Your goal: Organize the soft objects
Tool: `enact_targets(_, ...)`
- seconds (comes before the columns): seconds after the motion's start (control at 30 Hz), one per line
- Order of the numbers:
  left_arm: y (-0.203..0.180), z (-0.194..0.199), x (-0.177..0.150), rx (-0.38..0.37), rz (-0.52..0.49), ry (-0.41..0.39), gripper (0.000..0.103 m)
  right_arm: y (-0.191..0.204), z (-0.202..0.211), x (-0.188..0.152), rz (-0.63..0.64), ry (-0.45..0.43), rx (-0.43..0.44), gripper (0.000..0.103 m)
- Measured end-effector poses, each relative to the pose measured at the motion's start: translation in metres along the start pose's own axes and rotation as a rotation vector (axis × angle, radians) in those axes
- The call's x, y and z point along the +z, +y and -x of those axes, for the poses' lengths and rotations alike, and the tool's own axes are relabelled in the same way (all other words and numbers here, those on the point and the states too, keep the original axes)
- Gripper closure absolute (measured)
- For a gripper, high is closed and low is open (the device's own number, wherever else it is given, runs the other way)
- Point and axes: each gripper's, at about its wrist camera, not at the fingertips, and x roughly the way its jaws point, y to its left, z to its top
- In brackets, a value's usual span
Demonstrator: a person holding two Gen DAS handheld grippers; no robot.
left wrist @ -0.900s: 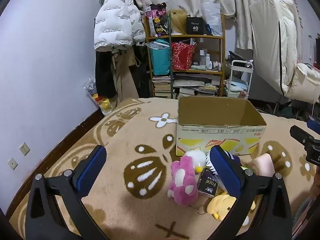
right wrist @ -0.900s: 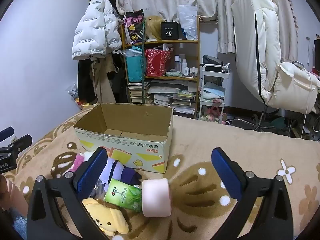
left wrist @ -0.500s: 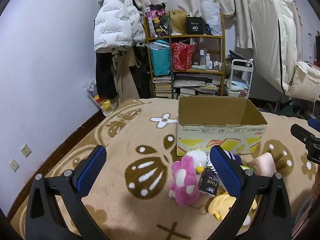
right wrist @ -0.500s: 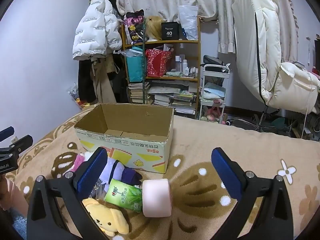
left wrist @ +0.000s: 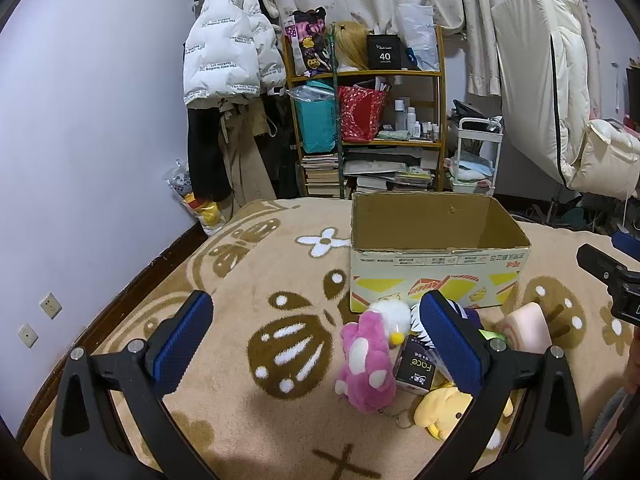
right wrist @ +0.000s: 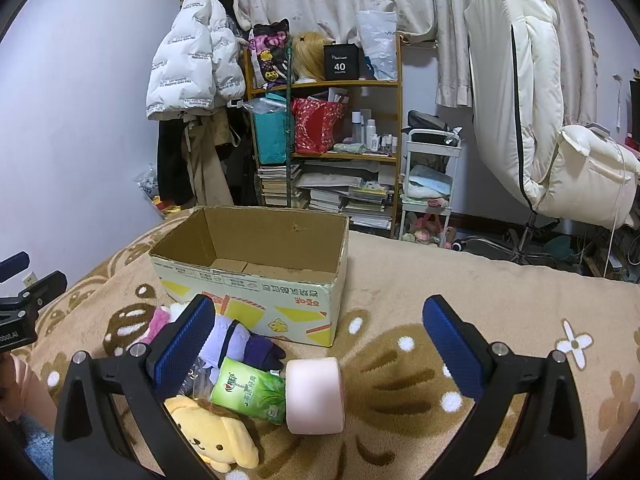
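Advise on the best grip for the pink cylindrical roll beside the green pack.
Probably grip the pink cylindrical roll across its curved sides, coming from above with the open right gripper. It lies on its side, its left end against the green pack, its right side free.

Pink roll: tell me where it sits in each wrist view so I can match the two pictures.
Left wrist: the pink roll lies at lower right, beyond the gripper's right finger, before the box's right front corner.
Right wrist: the pink roll lies at lower centre, touching the green pack.
Shared landmark: the open cardboard box right behind the pile.
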Motion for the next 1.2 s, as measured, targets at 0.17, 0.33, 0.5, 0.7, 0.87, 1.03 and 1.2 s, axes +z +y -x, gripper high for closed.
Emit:
enact_targets(0.17, -0.001, 0.0006, -0.0005, -0.001, -0.009, -0.004, 0.001, 0.0056, 0.0047, 0.0013, 0.003, -0.005, -0.004, 0.0)
enact_targets(0.33, -0.0009, 0.0008, 0.0, -0.002, -0.009, -0.004, 0.001, 0.0042, 0.0035, 0.0007, 0.003, -0.005, -0.003, 0.0)
enact_targets(0.5, -0.0006, 0.0017, 0.0003, -0.003, -0.01, -0.006, 0.001, 0.0031, 0.0029, 0.0006, 0.004, -0.006, -0.001, 0.0)
enact_targets(0.7, -0.0005, 0.0018, 0.0008, -0.002, -0.01, -0.006, 0.001, 0.0038, 0.0037, 0.0011, 0.004, -0.007, -0.004, 0.0)
enact_targets(0.87, -0.0006, 0.0021, 0.0012, -0.002, -0.011, -0.006, 0.001, 0.0025, 0.0007, -0.0015, 0.001, -0.007, -0.003, 0.0)
enact_targets(1.03, -0.0009, 0.0031, 0.0017, -0.003, -0.012, -0.007, 0.001, 0.001, 0.002, 0.0029, -0.006, -0.007, -0.004, 0.0)
enact_targets(1.2, -0.0016, 0.0032, 0.0015, -0.001, -0.012, -0.007, 0.001, 0.0011, 0.0012, 0.0022, -0.005, -0.011, -0.004, 0.0)
